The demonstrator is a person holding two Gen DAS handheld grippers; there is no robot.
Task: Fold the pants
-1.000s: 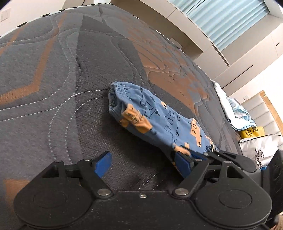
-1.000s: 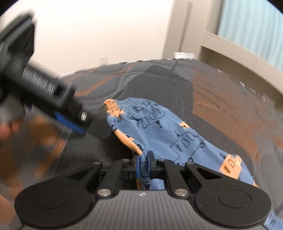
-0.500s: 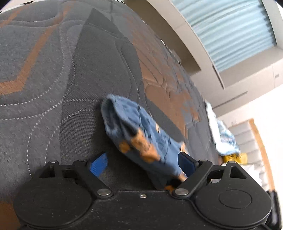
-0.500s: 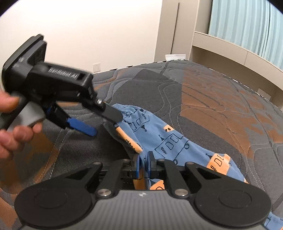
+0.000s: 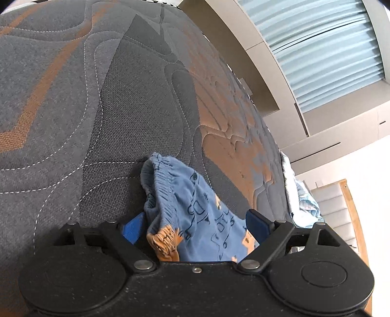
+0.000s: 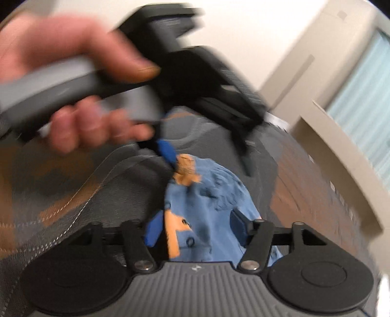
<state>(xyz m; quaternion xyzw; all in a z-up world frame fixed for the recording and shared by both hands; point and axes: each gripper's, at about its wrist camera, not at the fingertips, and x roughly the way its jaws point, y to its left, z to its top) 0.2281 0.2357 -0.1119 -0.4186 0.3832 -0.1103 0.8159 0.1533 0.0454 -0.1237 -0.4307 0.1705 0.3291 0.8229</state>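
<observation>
Meanwhile both grippers (left (image 5: 192, 225), right (image 6: 193, 228)) straddle the pants (image 5: 195, 217) with fingers spread, on the mattress (image 5: 97, 109).

A big bed w/ a grey & orange quilted mattress (image 5: 102, 102) is filling the room. Light is coming thru pale blue blinds (image 5: 324, 46) above a beige ledge (image 5: 246, 48). A white wall (image 6: 243, 22) is standing behind.

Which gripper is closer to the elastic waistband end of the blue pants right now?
Left. The left gripper has its open fingers astride the pants just short of the gathered waistband. The right gripper, also open, straddles the cloth farther back, with the left one beyond it.
</observation>
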